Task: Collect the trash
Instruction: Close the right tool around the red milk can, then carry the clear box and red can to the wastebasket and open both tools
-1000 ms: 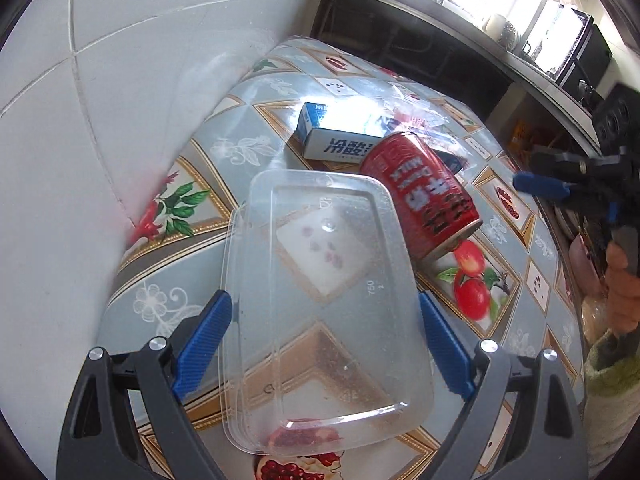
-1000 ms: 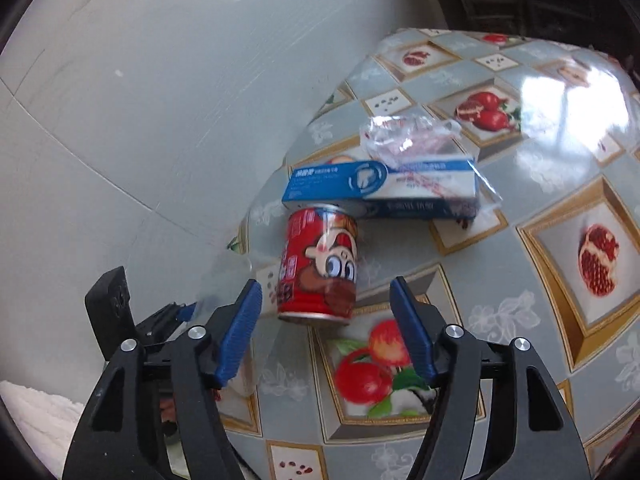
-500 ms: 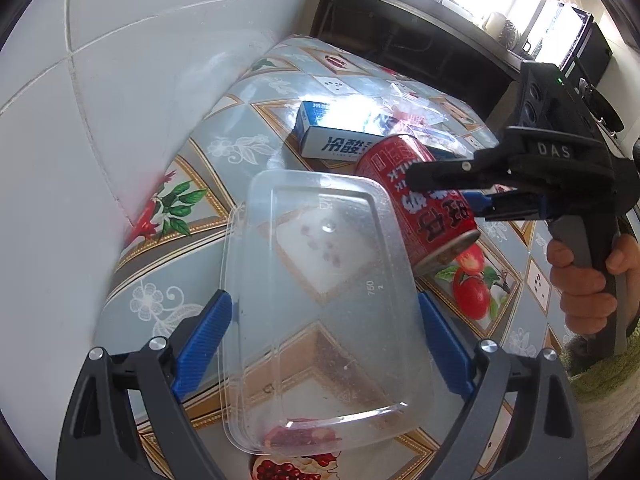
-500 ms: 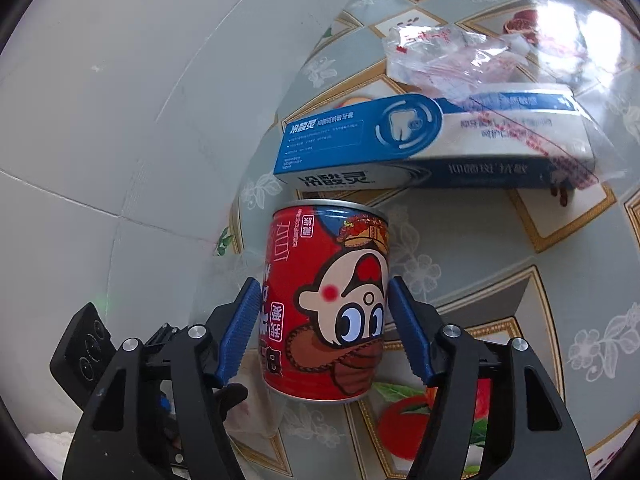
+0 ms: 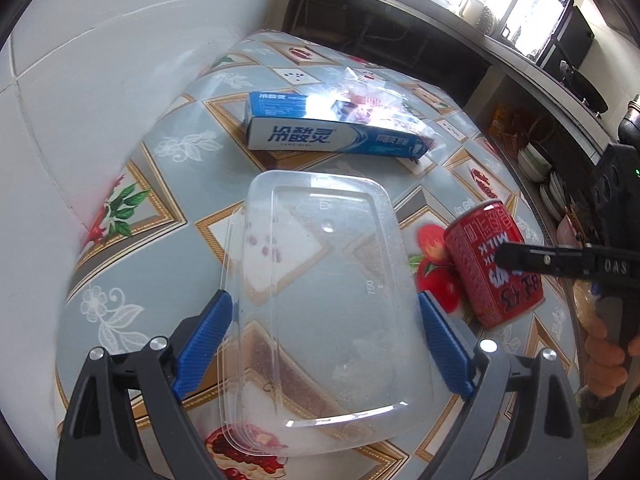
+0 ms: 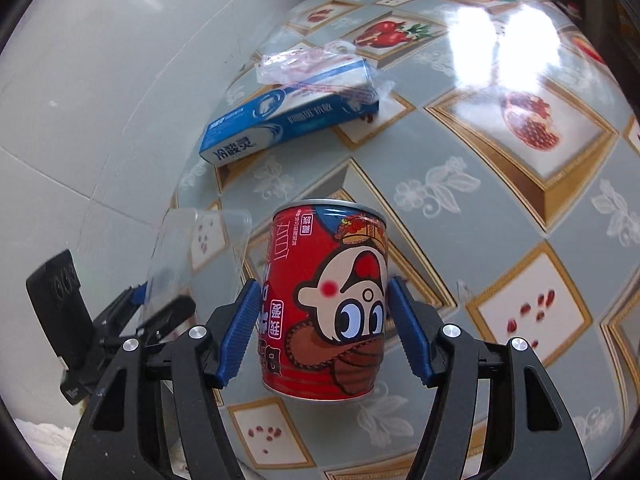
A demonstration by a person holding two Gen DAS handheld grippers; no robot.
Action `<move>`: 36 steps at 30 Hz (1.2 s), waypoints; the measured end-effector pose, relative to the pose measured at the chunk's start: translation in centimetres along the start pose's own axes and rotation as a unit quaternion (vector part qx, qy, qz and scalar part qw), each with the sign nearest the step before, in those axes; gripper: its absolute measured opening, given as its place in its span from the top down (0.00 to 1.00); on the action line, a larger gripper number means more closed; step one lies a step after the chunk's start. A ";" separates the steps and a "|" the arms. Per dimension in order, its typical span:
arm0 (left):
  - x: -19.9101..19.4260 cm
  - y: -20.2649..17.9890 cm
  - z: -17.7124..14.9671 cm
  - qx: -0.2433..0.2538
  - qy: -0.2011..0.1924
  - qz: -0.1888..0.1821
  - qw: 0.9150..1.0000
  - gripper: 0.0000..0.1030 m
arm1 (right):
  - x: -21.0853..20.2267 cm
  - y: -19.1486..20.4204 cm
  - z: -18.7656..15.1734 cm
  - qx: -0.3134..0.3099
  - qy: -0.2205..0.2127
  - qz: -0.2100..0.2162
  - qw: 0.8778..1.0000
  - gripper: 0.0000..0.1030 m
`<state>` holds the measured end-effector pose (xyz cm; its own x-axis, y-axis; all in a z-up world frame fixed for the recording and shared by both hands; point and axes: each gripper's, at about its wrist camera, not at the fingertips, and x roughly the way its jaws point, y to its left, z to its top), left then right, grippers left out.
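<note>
Right hand-held gripper (image 6: 322, 324) clamped on a red milk can (image 6: 326, 300) — blue pads pressed against both sides, having just narrowed onto it. Can upright, lifted clear of the table (image 6: 500, 184) with its fruit-patterned oilcloth. Left hand-held gripper (image 5: 324, 332) clamped across the sides of a clear plastic container (image 5: 320, 280), held over the table just beside the can. Farther back — a blue toothpaste box (image 6: 288, 120) lying flat on the table near the white tiled wall (image 5: 100, 80), with a crumpled clear plastic wrapper (image 6: 308, 60) on top of it. Fingers of a hand (image 5: 604, 344) visible on the right gripper's grip.
</note>
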<state>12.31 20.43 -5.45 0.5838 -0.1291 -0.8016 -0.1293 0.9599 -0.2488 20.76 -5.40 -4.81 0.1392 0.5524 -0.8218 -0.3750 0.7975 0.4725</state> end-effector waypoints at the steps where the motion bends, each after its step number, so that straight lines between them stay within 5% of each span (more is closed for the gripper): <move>1: 0.1 -0.2 0.0 0.001 0.000 -0.002 1.000 0.13 | 0.4 0.2 -0.2 0.000 0.003 0.001 1.000 0.40; 7: 0.1 -0.6 0.3 -0.001 -0.002 -0.002 1.000 0.13 | 3.0 1.1 -0.4 0.005 -0.005 0.000 1.000 0.40; 20: -1.6 -2.4 1.4 0.008 -0.016 -0.039 0.999 0.14 | -3.3 -3.2 -4.3 0.086 -0.081 0.038 0.992 0.40; 36: -3.3 -14.7 4.0 0.109 -0.031 -0.146 0.983 0.14 | -13.8 -9.4 -9.6 0.172 -0.211 0.039 0.961 0.40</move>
<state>15.45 7.74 3.04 0.6190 -0.3986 -0.6767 0.2226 0.9153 -0.3356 13.58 -22.80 -0.99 0.5096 0.6058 -0.6110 -0.0846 0.7419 0.6651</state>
